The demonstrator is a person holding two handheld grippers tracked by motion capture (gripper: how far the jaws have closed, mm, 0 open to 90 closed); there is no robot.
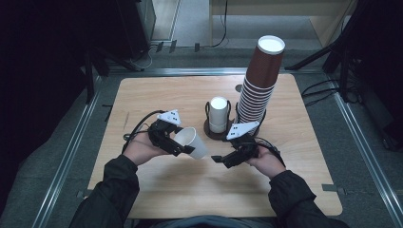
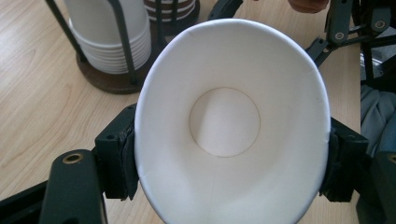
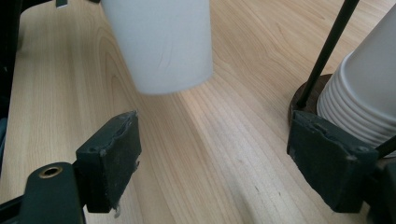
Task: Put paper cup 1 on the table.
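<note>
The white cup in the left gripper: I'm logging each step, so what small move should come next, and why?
Probably carry the white cup clear of the holder and set it upright on the table. The left gripper squeezes its rim oval, tilted; the right gripper is open, empty.

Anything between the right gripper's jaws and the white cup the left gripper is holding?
Nothing: the right gripper view shows bare wooden table between the open right gripper and the white cup. The left gripper holds that cup off the table.
</note>
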